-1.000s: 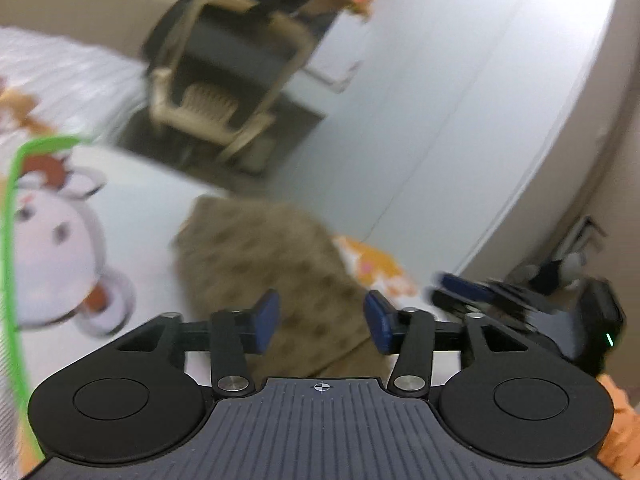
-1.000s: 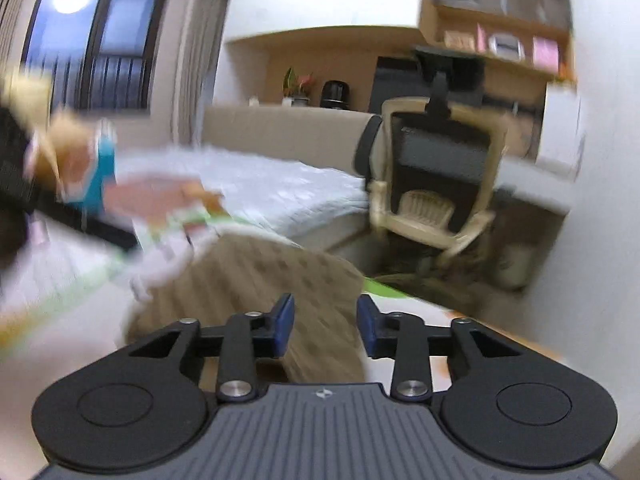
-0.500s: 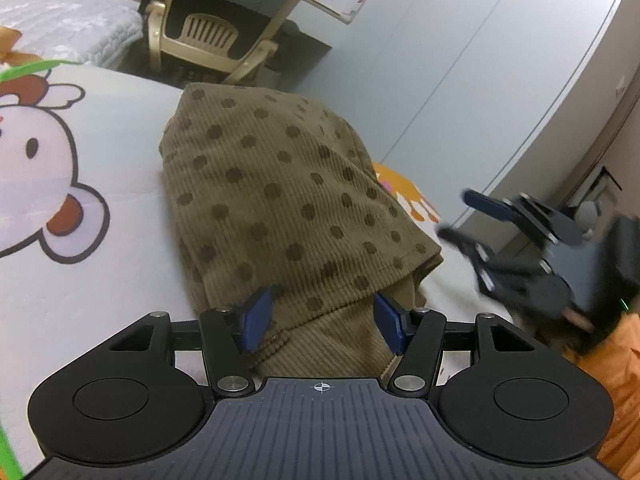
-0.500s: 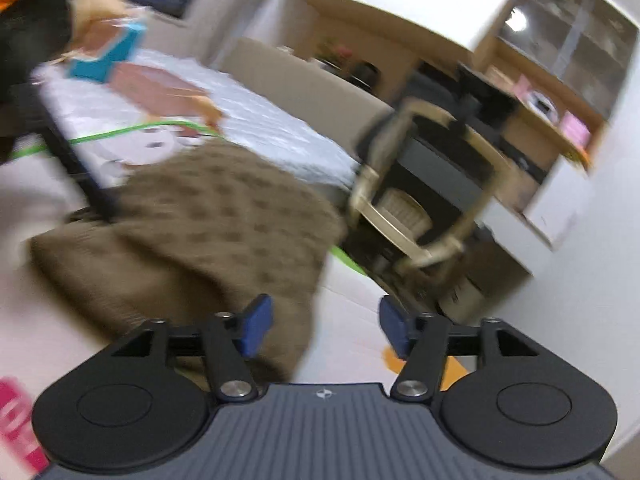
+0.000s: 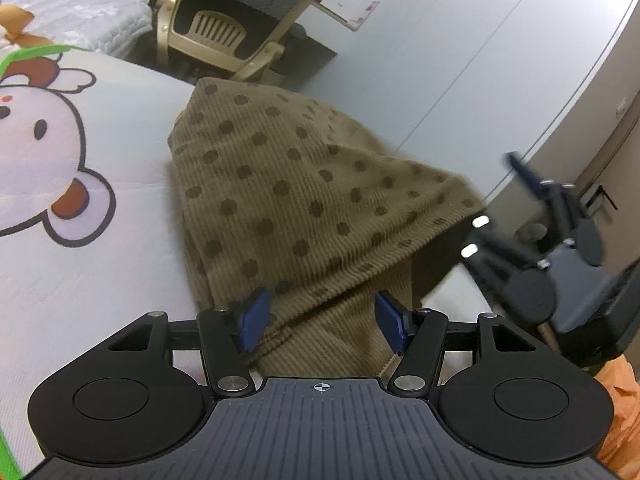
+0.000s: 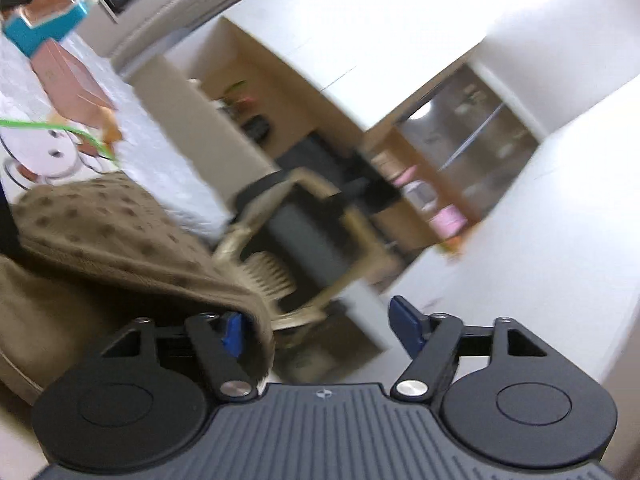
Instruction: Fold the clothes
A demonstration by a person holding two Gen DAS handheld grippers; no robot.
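A brown polka-dot corduroy garment point(image 5: 288, 200) lies folded on a white bed sheet with a cartoon print point(image 5: 60, 160). My left gripper point(image 5: 323, 322) is open, its blue pads on either side of the garment's near ribbed edge. My right gripper point(image 5: 496, 192) shows blurred at the garment's right corner, fingers spread. In the right wrist view that gripper point(image 6: 320, 330) is open, and the garment point(image 6: 100, 240) lies to the left with its corner draped over the left finger point(image 6: 232, 332). Nothing sits between its pads.
A beige and black office chair point(image 5: 224, 28) stands past the bed's far edge, also in the right wrist view as a chair point(image 6: 304, 248). White wardrobe doors point(image 5: 460, 60) run along the right. Orange cloth point(image 5: 616, 420) lies at the lower right. Boxes point(image 6: 68, 80) rest on the bed.
Both grippers have opened wider. The left one has come down close over the garment's near edge. The right one has swung to the garment's right corner and tilted.
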